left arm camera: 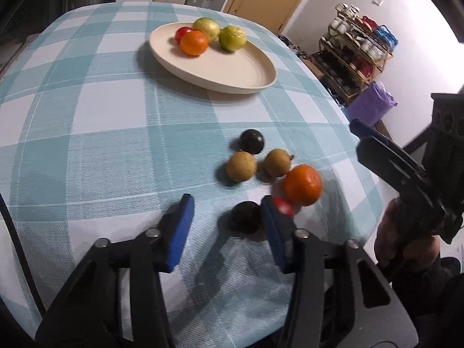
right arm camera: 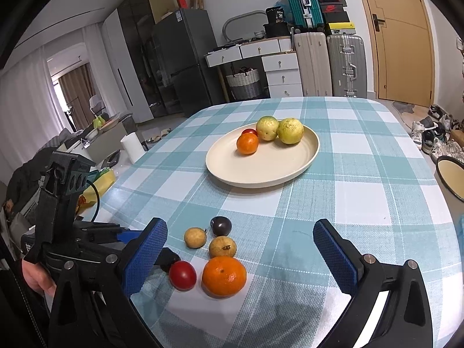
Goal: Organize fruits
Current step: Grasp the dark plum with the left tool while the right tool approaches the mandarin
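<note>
Left gripper spread over the checked tablecloth, dark fruit against its right pad, unpinched; right gripper wide, empty; loose fruits near (orange, red tomato); plate beyond.

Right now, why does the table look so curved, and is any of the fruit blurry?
Left wrist view: the fisheye lens bulges the checked tablecloth; the near orange and red fruit smear with motion. Right wrist view: same bulge and dark corners, but fruit is sharp, with soft shadows.
</note>
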